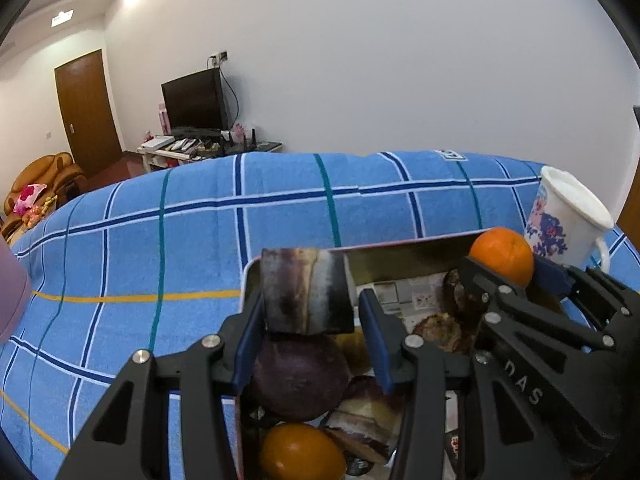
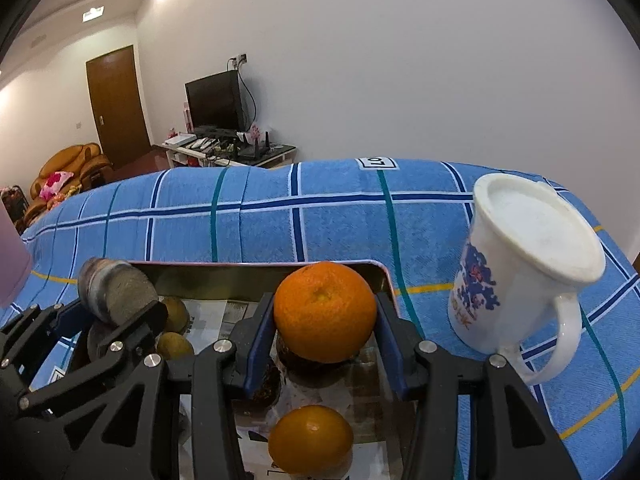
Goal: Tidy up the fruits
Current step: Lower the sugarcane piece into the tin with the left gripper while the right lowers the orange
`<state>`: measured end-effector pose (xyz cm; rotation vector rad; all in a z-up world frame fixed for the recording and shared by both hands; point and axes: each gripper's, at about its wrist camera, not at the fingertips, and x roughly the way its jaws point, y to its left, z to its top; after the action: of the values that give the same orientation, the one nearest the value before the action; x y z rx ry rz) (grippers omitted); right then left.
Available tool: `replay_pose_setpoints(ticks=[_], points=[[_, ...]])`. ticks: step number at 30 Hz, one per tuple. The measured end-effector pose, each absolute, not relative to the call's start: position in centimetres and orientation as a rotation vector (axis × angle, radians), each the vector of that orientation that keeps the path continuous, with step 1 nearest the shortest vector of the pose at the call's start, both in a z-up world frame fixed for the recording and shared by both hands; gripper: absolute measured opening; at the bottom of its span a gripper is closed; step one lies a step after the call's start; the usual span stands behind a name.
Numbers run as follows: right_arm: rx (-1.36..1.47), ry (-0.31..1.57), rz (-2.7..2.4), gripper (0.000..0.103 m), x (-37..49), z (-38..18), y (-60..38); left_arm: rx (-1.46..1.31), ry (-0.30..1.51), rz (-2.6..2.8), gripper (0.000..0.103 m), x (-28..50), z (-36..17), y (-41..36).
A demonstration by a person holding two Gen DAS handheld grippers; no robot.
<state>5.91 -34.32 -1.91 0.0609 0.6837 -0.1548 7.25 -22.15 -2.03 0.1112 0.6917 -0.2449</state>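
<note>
A metal tray lined with newspaper sits on a blue checked cloth and holds several fruits. My right gripper is shut on an orange, held above the tray's far right part. The left wrist view shows this orange at the right. My left gripper is shut on a short purple-grey cut stalk piece, held over the tray's left part. Under it lie a round purple fruit and a second orange. That second orange sits near the tray's front.
A white mug with blue and red print stands just right of the tray. A pink object shows at the left edge. The blue cloth stretches left and behind the tray. A TV stand, door and sofa are far behind.
</note>
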Motion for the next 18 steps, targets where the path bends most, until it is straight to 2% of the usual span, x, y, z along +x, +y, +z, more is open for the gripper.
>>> replay_pose_setpoints(ticks=[13, 18], points=[[0.026, 0.697, -0.169, 0.051, 6.41, -2.01, -33.89, 0.145, 0.701, -0.215, 0.048, 7.83, -2.27, -22.96], [0.051, 0.688, -0.139, 0.051, 6.09, -2.03, -34.40, 0.139, 0.695, -0.218, 0.052, 7.41, -2.37, -23.10]])
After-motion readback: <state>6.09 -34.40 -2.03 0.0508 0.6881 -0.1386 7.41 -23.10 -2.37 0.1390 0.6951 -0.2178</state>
